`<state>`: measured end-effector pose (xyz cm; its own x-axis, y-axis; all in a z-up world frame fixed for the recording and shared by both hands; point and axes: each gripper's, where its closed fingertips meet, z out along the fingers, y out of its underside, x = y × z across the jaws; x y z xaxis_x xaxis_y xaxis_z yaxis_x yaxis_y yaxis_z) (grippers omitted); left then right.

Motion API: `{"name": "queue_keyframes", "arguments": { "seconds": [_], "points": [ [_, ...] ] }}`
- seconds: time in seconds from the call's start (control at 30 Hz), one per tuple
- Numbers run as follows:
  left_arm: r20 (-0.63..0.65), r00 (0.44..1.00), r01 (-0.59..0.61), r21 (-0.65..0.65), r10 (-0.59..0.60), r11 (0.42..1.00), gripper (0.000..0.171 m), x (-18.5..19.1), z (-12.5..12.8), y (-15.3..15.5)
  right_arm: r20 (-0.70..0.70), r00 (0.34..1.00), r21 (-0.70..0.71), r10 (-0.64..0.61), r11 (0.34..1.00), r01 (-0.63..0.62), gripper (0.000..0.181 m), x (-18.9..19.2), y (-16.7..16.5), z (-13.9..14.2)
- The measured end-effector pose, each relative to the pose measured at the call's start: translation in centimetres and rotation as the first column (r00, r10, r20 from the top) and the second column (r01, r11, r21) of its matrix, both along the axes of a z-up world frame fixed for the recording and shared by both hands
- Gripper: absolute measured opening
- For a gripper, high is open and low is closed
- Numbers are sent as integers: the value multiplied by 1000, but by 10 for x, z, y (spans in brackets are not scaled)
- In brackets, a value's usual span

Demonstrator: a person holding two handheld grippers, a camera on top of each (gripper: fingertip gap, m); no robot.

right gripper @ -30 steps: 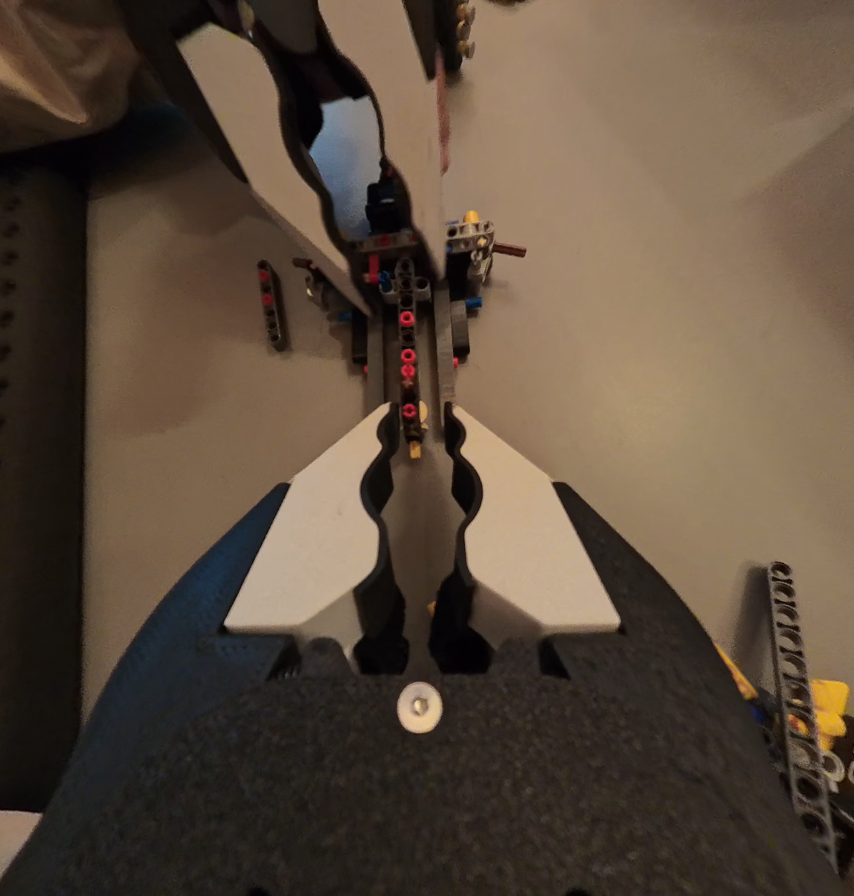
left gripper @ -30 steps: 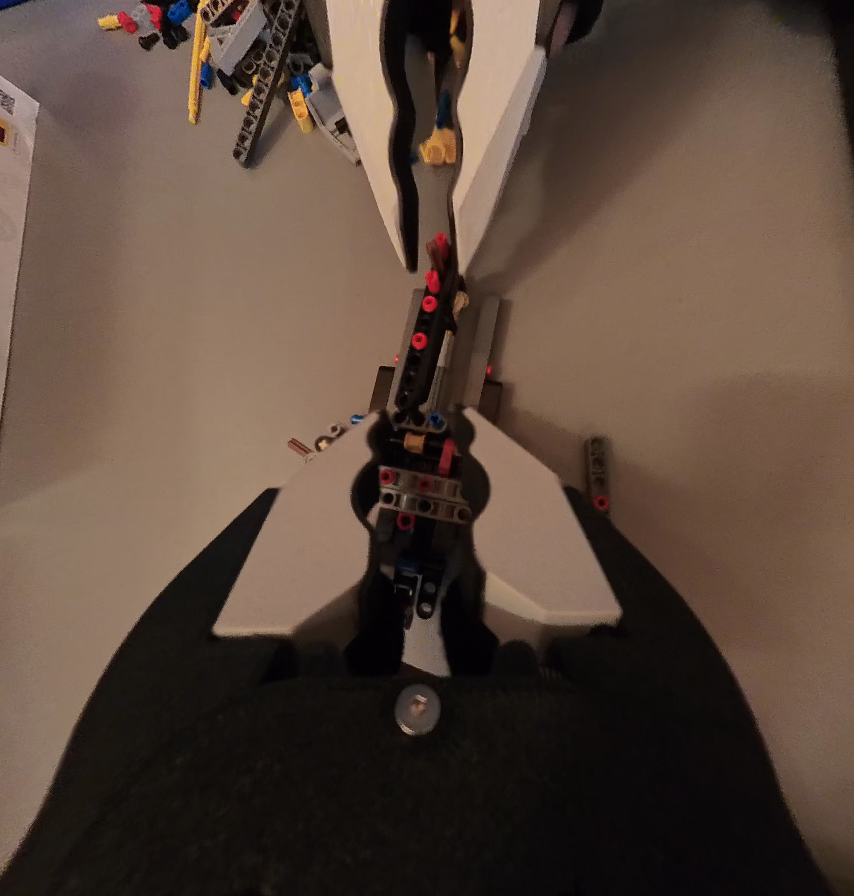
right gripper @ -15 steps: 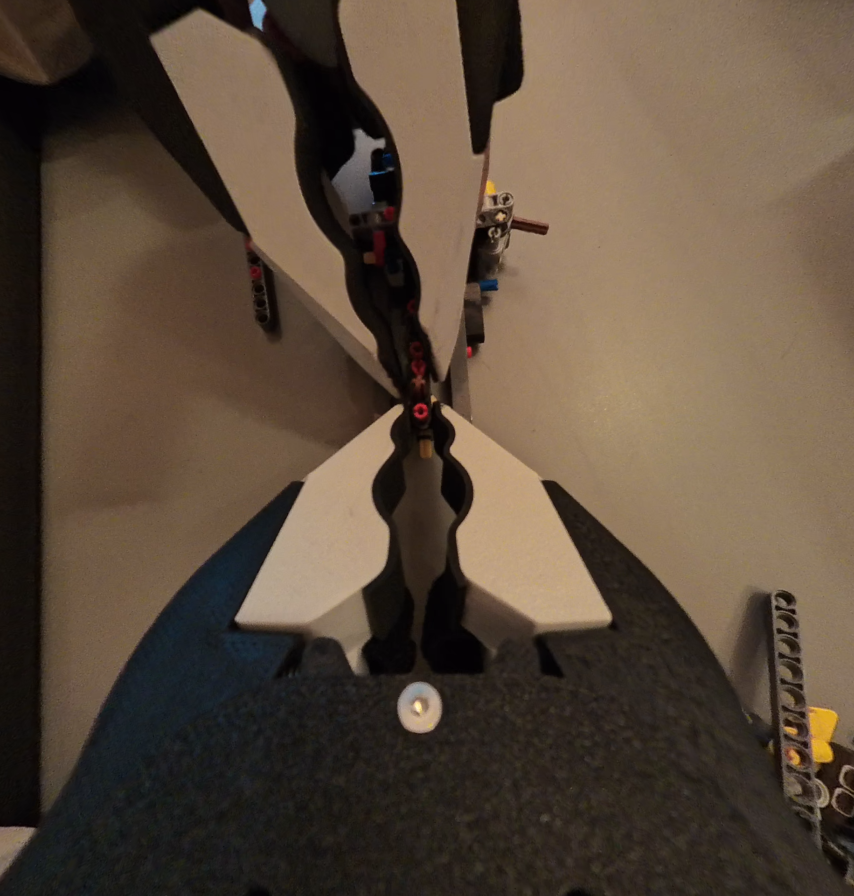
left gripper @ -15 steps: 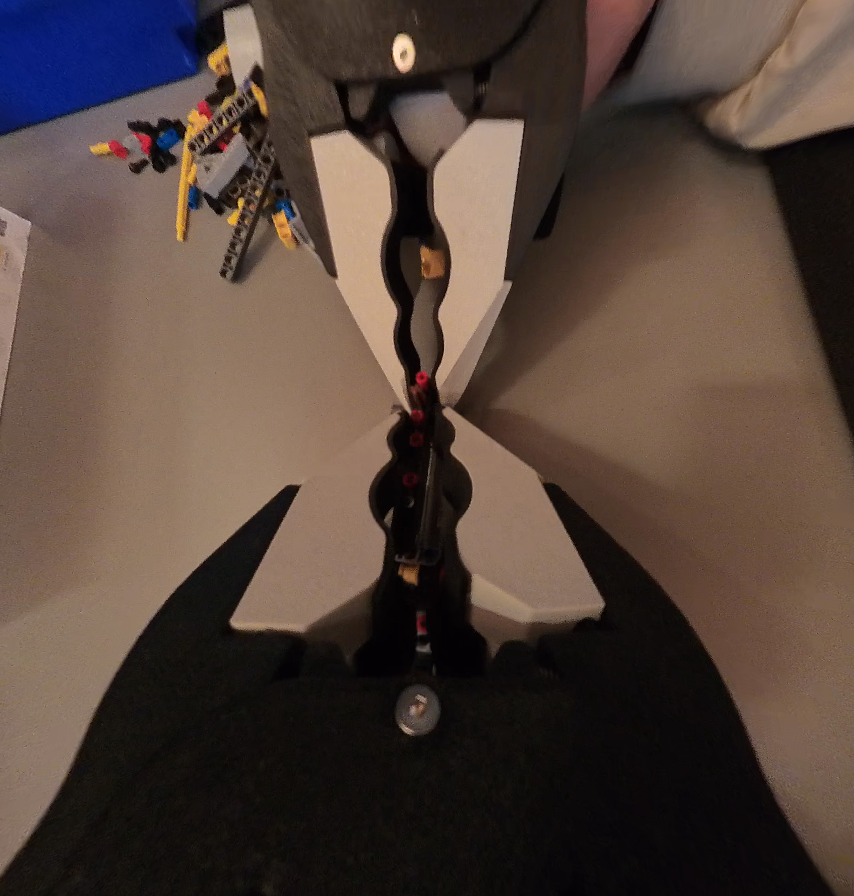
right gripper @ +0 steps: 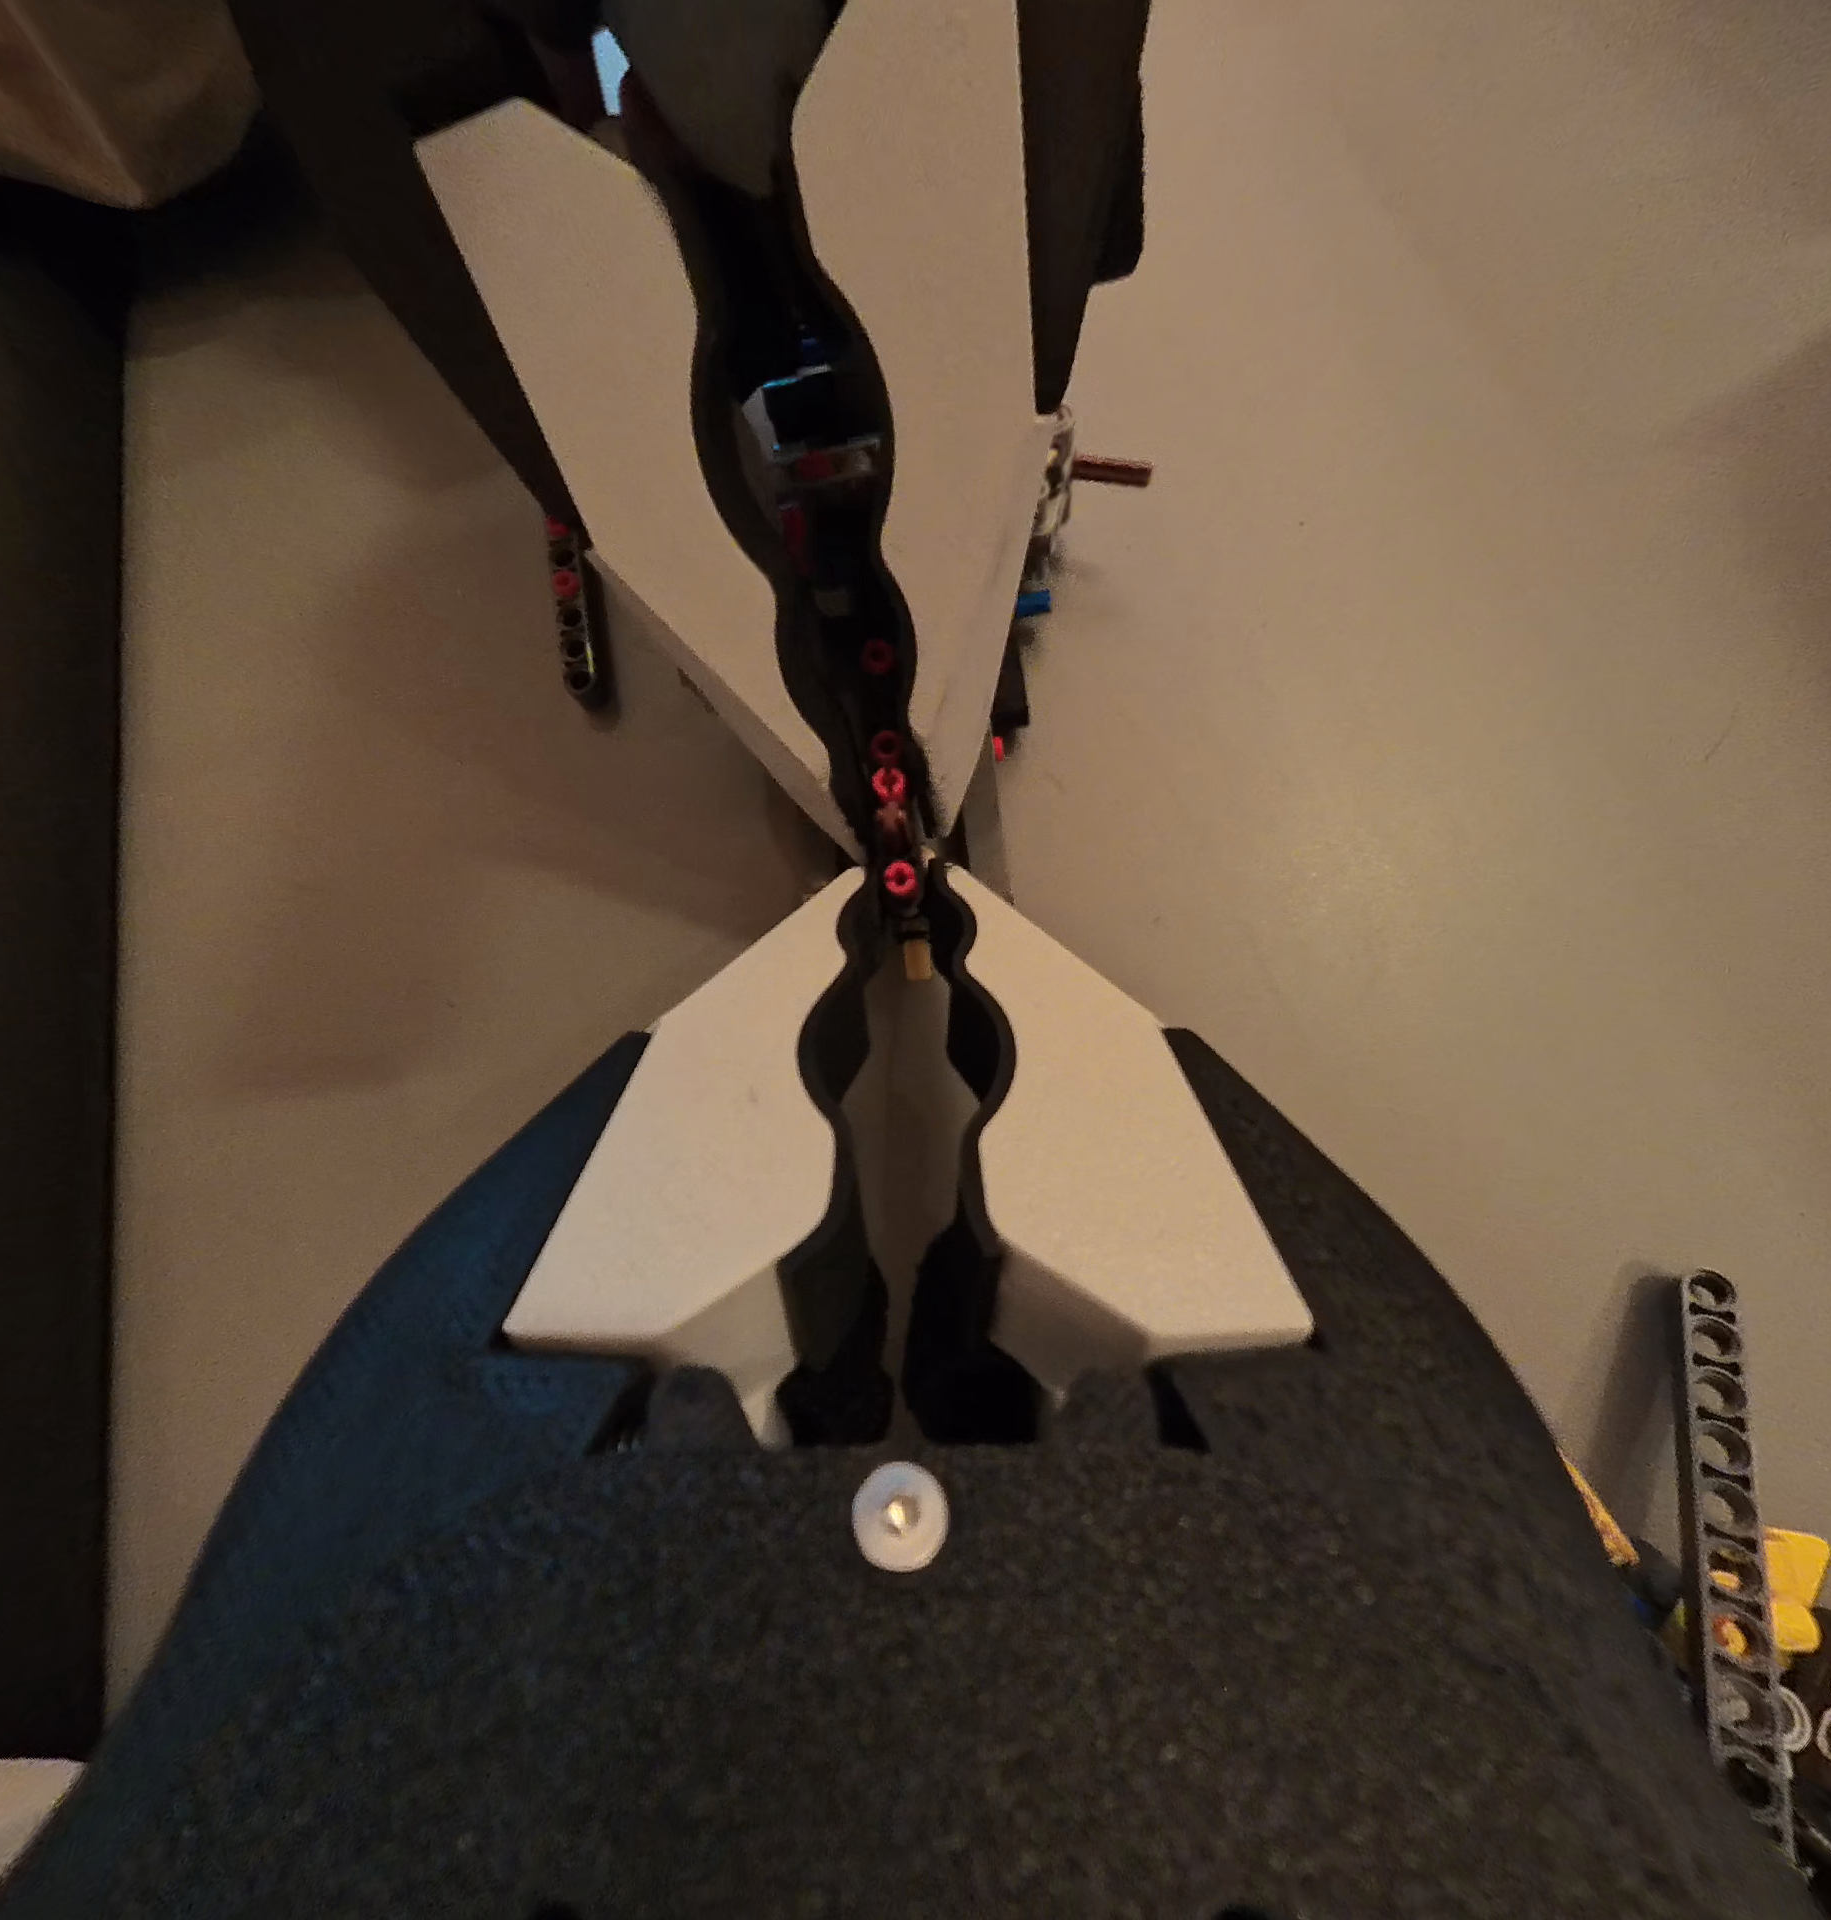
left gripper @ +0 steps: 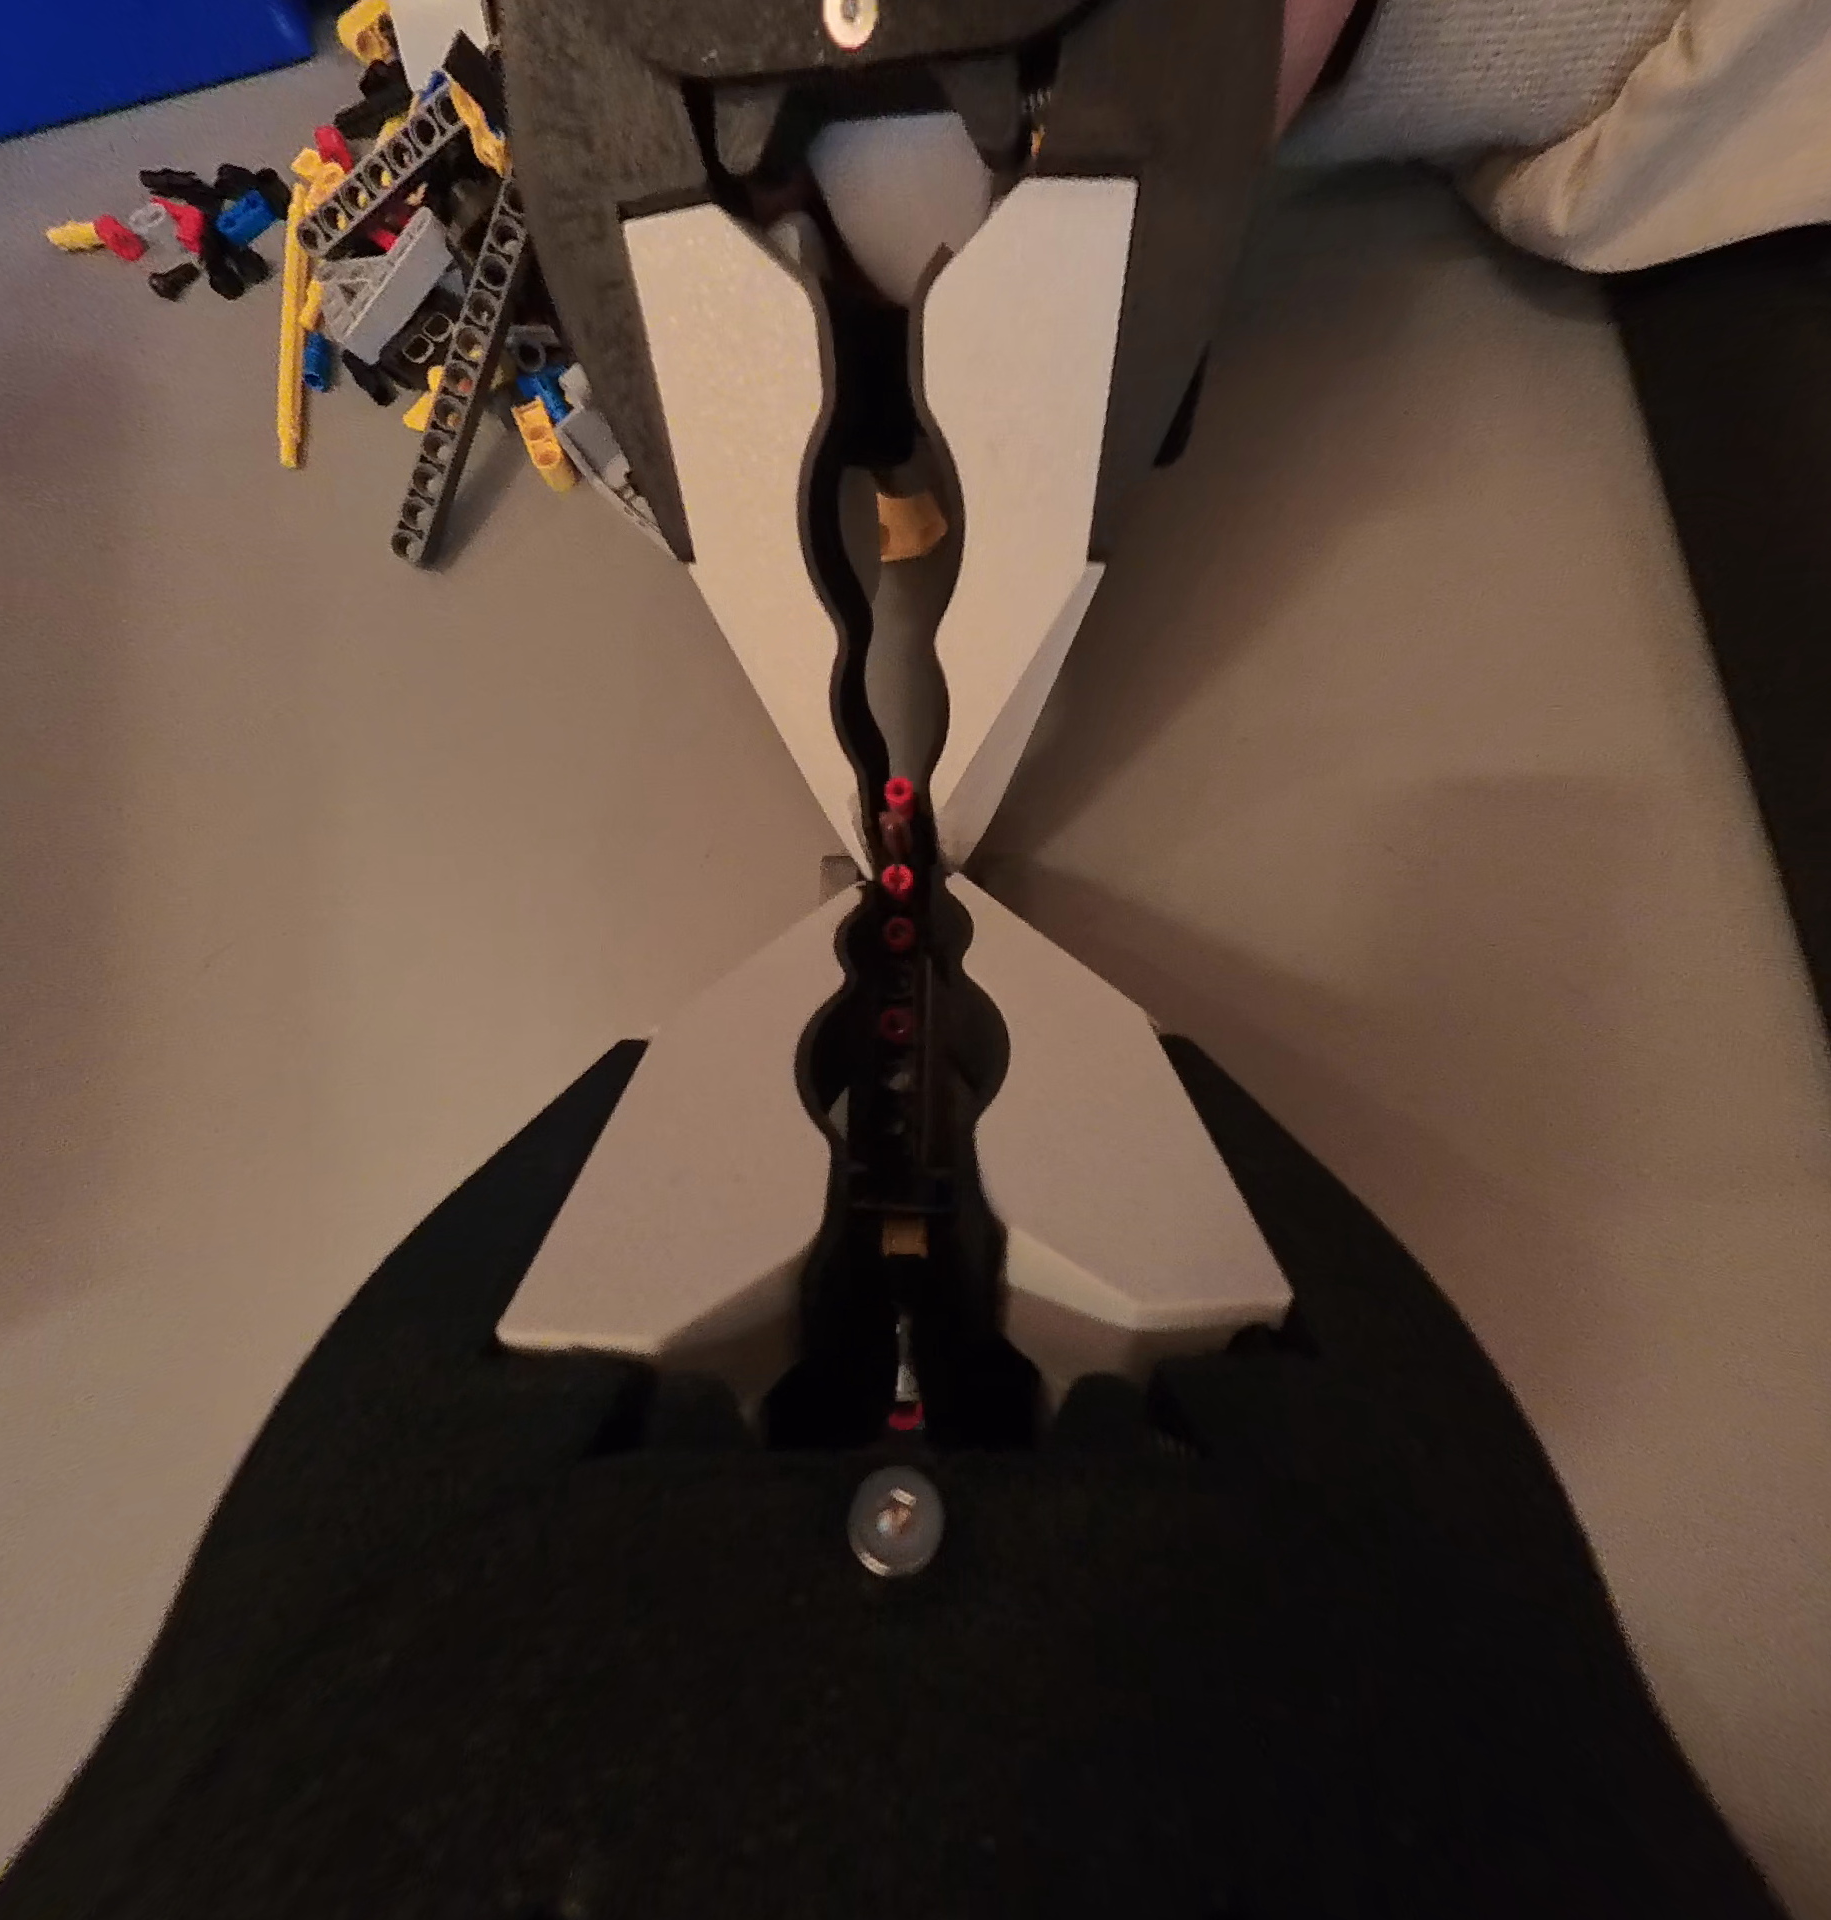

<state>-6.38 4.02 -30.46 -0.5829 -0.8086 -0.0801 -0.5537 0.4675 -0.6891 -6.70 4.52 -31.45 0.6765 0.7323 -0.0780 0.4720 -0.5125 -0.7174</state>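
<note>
The two claws meet tip to tip over a pale grey tabletop [left gripper: 267, 831], each seen facing the other in the wrist views.

In the left wrist view, a heap of loose building pieces [left gripper: 402, 260] in yellow, black, blue, red and grey lies far to the left, with a long grey holed beam [left gripper: 454, 395] leaning out of it. At the centre, the left claw [left gripper: 903, 883] is clenched on a black holed beam assembly [left gripper: 906, 1081] studded with red pins; the assembly runs lengthwise in the channel between its white fingers [left gripper: 703, 1143], with a tan pin near its rear end. The front end of the assembly reaches into the tips of the right claw [left gripper: 906, 821], which points back toward the camera. At the far right, a pale cushion or cloth [left gripper: 1669, 135] lies at the tabletop's edge.

In the right wrist view, a short dark beam with red pins [right gripper: 575, 613] lies on the tabletop at the left, partly hidden by the opposing claw. At the centre, the right claw [right gripper: 898, 883] is closed on the end of the same assembly [right gripper: 883, 748], pinching it at the tips just by a red pin, a tan pin poking out behind. To the right of the opposing claw lie small pieces and a brown axle [right gripper: 1113, 471]. At the far right, another long grey holed beam [right gripper: 1726, 1507] lies beside yellow parts.
</note>
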Motion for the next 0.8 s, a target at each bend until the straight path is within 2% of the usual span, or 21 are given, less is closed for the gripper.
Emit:
{"name": "queue_keyframes", "arguments": {
  "seconds": [0.3, 0.37, 0.5, 0.67, 0.8],
  "points": [
    [41, 999, -6, -50, 8, 999, 8, 2, 4, 1, 3, 1000, 30, 2, 1000, -2, 7, 2, 2, 2],
    [89, 995, -38, -130, 50, 991, 7, 5, 17, 6, -50, 998, 92, -30, 995, 34, 8, 6, 8, 15],
    [175, 979, -42, -323, 103, 946, 7, 4, 50, 10, -265, 964, 148, -33, 986, 75, 9, 4, 13, 49],
    [268, 956, -8, -392, 122, 920, 10, 1, 77, 11, -382, 924, 177, 7, 982, 66, 6, -4, 11, 74],
    [289, 952, 24, -403, 102, 915, 8, 0, 85, 5, -354, 935, 177, 18, 983, 49, 6, -7, 7, 76]
  ]
}}
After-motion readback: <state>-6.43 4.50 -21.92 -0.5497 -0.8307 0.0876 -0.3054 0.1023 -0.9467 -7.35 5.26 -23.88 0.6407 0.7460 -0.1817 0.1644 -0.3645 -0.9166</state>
